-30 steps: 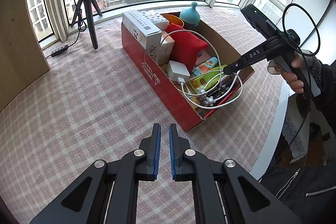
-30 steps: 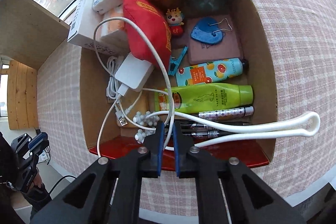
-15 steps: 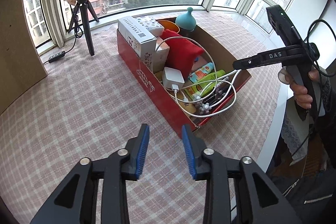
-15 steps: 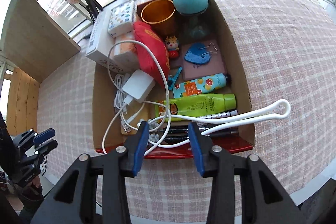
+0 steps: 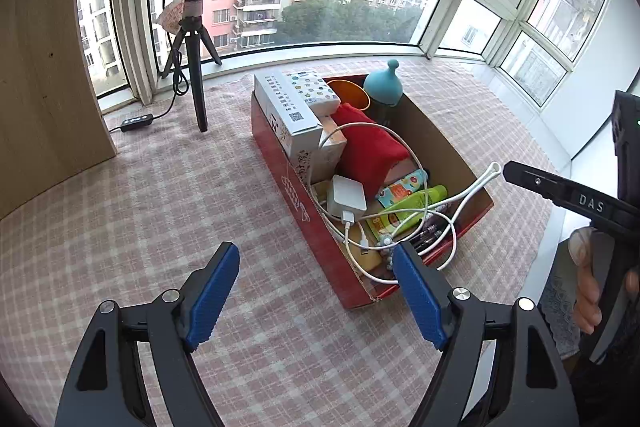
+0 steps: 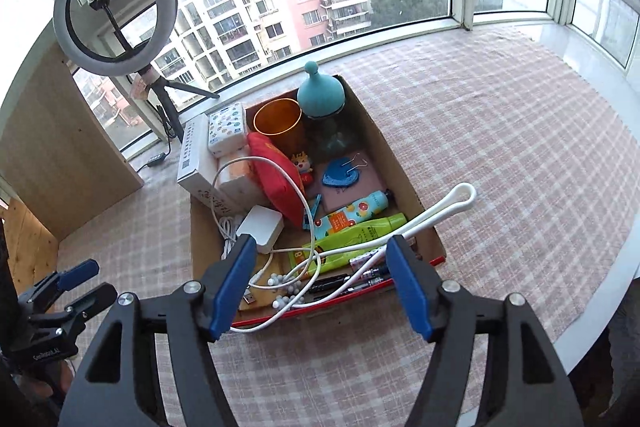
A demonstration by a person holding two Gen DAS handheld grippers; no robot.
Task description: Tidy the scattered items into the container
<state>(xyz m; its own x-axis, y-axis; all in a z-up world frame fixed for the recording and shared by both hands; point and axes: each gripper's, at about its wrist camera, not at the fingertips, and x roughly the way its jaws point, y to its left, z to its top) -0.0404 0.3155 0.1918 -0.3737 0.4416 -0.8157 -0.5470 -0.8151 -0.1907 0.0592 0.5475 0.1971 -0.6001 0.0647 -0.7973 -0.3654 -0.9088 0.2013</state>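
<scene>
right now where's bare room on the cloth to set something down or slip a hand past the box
Bare cloth lies between the box and the wooden board, in front of the tripod. More bare cloth spreads from the box's other long side to the window sill. Inside the box it is crowded, with a white cable looping over the rim.

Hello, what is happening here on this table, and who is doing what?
A person holds a claw in each hand above a pink checked tablecloth. The left claw and the right claw are both open and hold nothing. The red cardboard box is already full: an orange cup, a green tube, a white charger. A white cable loop hangs over the box rim.
</scene>
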